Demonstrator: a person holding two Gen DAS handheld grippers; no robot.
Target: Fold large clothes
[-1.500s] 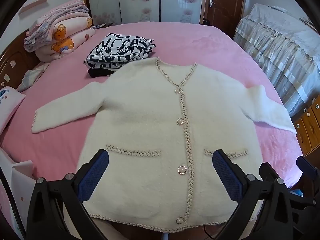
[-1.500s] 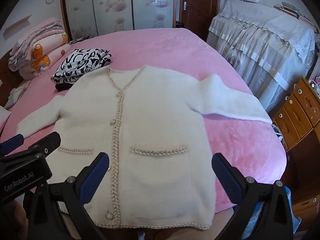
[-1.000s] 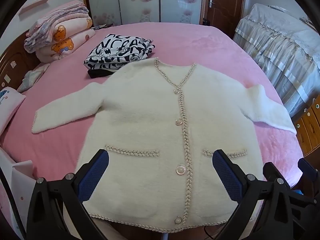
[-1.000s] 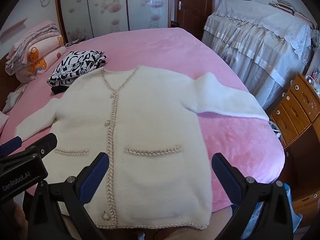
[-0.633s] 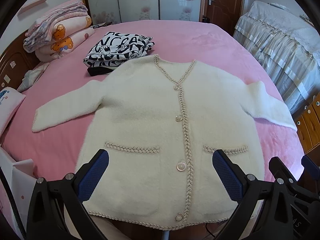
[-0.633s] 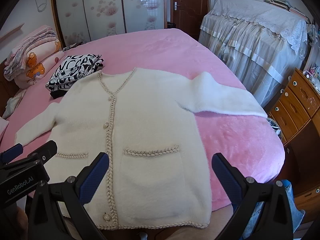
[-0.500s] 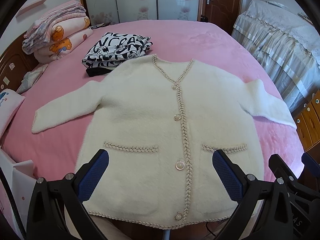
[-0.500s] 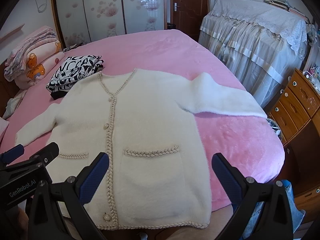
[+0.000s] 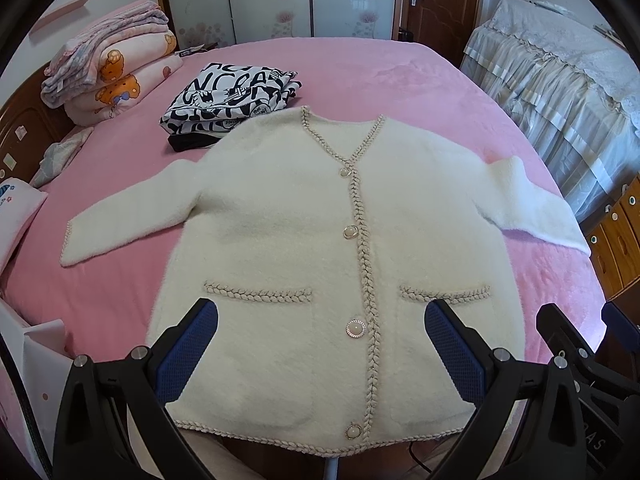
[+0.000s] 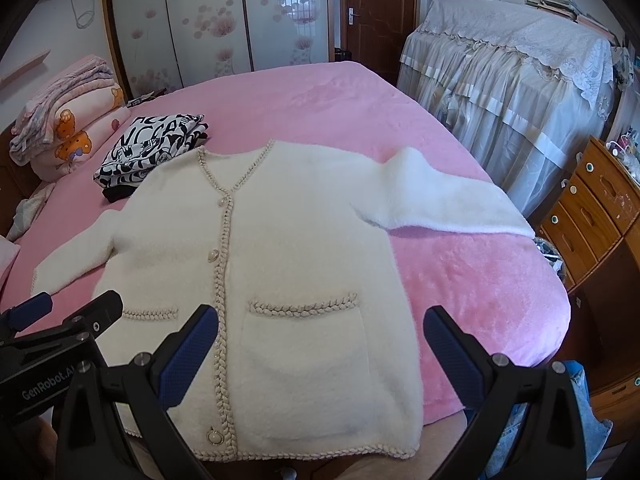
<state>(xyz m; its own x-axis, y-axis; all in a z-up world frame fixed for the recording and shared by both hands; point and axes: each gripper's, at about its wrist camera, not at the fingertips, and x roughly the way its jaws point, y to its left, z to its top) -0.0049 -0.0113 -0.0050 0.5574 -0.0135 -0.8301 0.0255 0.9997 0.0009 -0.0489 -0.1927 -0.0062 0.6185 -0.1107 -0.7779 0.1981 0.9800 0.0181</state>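
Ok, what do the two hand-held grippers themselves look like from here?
Both match: the left hand-held gripper and the right hand-held gripper have black frames with silver screws and textured blue pads. White "GenRobot.AI" lettering marks the left one's body, seen from the right wrist view. No sleeves visible.

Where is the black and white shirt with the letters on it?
The folded black and white shirt lies on the pink bed, at the far left in both views, touching the white cardigan at its shoulder, near the stacked blankets.

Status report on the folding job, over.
Left gripper and right gripper both open, empty. White cardigan flat on pink bed, buttoned, sleeves spread, unfolded. Folded black-and-white garment touches its shoulder.
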